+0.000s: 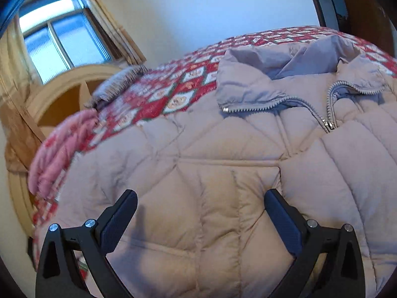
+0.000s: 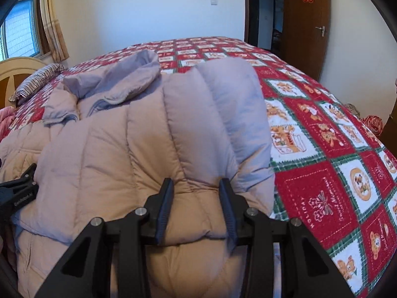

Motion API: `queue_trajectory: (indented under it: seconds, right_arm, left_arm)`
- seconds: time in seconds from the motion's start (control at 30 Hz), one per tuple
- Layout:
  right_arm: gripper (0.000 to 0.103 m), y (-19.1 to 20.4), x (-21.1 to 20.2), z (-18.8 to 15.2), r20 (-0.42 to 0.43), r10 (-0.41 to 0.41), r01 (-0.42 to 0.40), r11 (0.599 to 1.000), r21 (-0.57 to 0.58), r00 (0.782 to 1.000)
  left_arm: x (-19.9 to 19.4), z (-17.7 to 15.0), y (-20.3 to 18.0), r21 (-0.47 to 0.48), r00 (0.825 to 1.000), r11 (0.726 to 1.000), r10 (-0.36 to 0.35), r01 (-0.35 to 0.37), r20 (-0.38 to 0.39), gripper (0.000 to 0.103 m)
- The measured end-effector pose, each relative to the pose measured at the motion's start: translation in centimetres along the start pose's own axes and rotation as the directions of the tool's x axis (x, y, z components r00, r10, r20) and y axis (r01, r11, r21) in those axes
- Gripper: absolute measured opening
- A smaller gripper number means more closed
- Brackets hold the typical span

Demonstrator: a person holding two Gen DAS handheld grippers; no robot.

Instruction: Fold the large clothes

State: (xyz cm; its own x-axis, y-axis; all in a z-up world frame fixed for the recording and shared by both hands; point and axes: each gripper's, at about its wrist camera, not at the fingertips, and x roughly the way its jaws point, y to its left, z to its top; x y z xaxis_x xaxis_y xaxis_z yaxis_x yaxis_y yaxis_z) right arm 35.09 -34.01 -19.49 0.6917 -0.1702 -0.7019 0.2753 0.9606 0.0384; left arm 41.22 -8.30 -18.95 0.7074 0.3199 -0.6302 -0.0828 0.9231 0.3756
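Note:
A beige quilted puffer jacket [image 1: 223, 173] lies front-up on the bed, collar [image 1: 285, 62] away from me, its zipper [image 1: 327, 121] open at the neck. My left gripper [image 1: 201, 198] is open and empty just above the jacket's chest. In the right wrist view the jacket [image 2: 111, 149] has its right sleeve [image 2: 218, 114] folded over the body. My right gripper [image 2: 196, 191] is shut on the puffy sleeve end, its jaws held partly apart by the padding. The left gripper also shows at the left edge of that view [image 2: 17, 188].
The bed has a red, white and green patchwork bedspread [image 2: 335, 161]. A striped pillow [image 2: 37, 77] and a pink blanket [image 1: 57, 154] lie near the cream headboard [image 1: 62, 87]. A window [image 1: 57, 34] and a brown door [image 2: 305, 19] are behind the bed.

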Motion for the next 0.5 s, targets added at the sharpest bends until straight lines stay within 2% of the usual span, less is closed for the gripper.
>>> queue_trajectory:
  seconds: [0.1,0.4,0.5]
  right_arm:
    - [0.042,0.6,0.4,-0.1,-0.013,-0.023,0.023,0.999,-0.026,1.000]
    - [0.042,1.3,0.6,-0.1,-0.014,-0.058,0.057,0.997,-0.060,0.998]
    - [0.042,0.5,-0.8,0.3,0.015,-0.004,0.005,0.999,-0.035,1.000]
  left_arm:
    - [0.4,-0.1,0.3,-0.030,0.999,0.999,-0.027,0.027,-0.018,0.102]
    - [-0.1,-0.1,0.5,-0.033,1.000,0.999,-0.018,0.017,-0.024,0.102]
    - [-1.4,1.0,2.9,-0.087,0.999,0.996,-0.036,0.035,-0.007,0.102]
